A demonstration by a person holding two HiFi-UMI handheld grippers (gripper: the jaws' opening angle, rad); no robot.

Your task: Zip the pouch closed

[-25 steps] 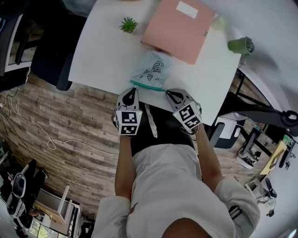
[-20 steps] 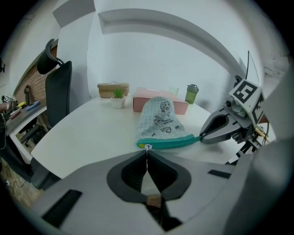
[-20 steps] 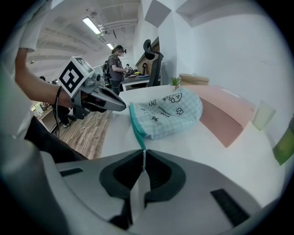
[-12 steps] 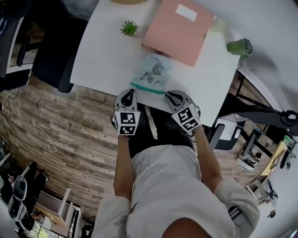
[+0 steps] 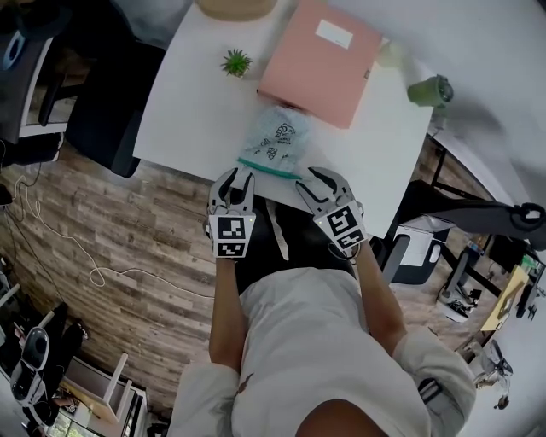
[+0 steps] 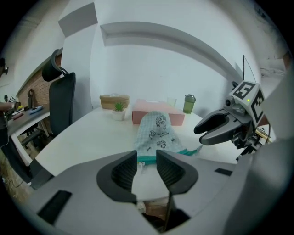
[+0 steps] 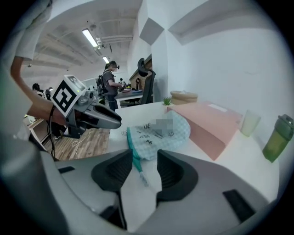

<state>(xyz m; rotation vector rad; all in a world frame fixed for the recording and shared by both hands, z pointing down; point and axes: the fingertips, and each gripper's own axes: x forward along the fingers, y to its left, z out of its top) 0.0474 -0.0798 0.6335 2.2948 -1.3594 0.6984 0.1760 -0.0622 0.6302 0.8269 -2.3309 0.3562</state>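
A pale checked pouch (image 5: 276, 139) with a teal zip edge (image 5: 268, 168) lies on the white table (image 5: 188, 102), zip end toward the near edge. My left gripper (image 5: 238, 178) hovers just short of the zip's left end, its jaws opening with nothing between them. My right gripper (image 5: 310, 180) hovers by the zip's right end, jaws also opening and empty. In the left gripper view the pouch (image 6: 156, 132) lies beyond the left gripper (image 6: 147, 161), and the right gripper (image 6: 215, 129) shows at right. In the right gripper view the pouch (image 7: 159, 132) lies past the right gripper (image 7: 140, 168).
A pink folder (image 5: 321, 60) lies behind the pouch, touching its far end. A small potted plant (image 5: 235, 61), a woven basket (image 5: 235, 7), a green bottle (image 5: 431, 89) and a clear cup (image 7: 248, 123) stand farther back. A black office chair (image 5: 102, 94) stands left of the table.
Both grippers were shut at the pouch's zip edge; now both have their jaws apart and have lifted a little off the table's near edge. The pouch lies where it was.
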